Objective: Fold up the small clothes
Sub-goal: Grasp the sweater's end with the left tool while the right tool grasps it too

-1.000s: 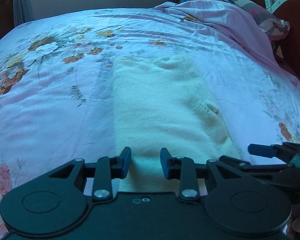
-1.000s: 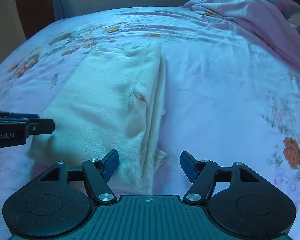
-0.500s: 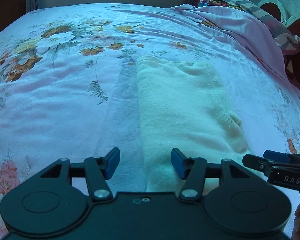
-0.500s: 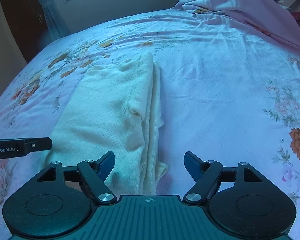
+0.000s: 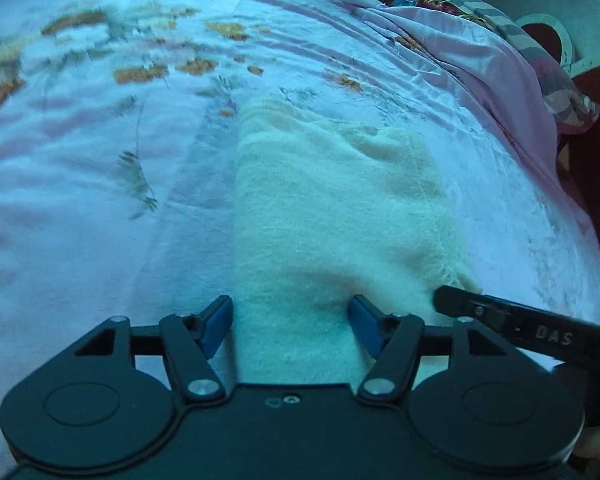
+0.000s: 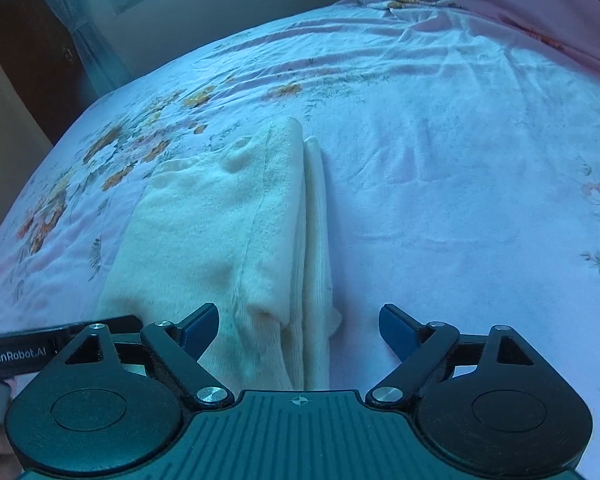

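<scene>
The left gripper (image 5: pixel 291 326) and the right gripper (image 6: pixel 299 330) both stand with fingers spread apart over the near end of the cream garment (image 6: pixel 220 232), gripping nothing. The garment lies folded into a long strip on the flowered bedsheet (image 6: pixel 460 168), layered edges along its right side. Beyond it lies a bunched pink blanket (image 5: pixel 492 68).

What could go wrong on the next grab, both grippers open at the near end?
1. The cream garment shows stacked layers along its right edge; the right gripper may pinch only some, so the fold slides apart.
2. The left gripper straddles thick cloth; its fingers could catch the floral bedsheet too.
3. The grippers sit close; they may collide.
</scene>
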Demonstrator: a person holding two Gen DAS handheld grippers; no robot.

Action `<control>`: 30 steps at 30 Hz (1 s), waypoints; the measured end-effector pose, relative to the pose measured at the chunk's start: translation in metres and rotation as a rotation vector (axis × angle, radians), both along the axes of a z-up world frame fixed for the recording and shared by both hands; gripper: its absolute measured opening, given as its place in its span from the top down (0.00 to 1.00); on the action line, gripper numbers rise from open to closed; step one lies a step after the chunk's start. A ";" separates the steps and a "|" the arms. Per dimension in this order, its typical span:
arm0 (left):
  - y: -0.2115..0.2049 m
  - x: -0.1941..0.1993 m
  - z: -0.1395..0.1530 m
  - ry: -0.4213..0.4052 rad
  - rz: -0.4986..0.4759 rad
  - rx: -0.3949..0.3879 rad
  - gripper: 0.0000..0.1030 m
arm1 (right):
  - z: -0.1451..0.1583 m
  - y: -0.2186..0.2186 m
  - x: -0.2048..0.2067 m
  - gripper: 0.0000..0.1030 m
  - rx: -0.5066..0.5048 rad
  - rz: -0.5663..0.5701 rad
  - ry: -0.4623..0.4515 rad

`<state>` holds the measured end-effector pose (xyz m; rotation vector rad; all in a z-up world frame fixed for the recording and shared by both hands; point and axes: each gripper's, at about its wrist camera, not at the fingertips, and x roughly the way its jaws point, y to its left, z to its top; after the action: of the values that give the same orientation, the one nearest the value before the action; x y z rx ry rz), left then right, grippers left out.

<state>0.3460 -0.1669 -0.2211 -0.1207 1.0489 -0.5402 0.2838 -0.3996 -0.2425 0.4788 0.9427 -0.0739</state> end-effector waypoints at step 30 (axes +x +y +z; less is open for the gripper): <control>-0.017 -0.003 0.000 -0.049 -0.027 0.034 0.61 | -0.014 0.008 0.025 0.74 0.083 0.043 -0.067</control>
<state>0.3430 -0.1842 -0.2207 -0.0627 1.0126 -0.5471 0.3086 -0.3918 -0.2563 0.5344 0.8920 0.0201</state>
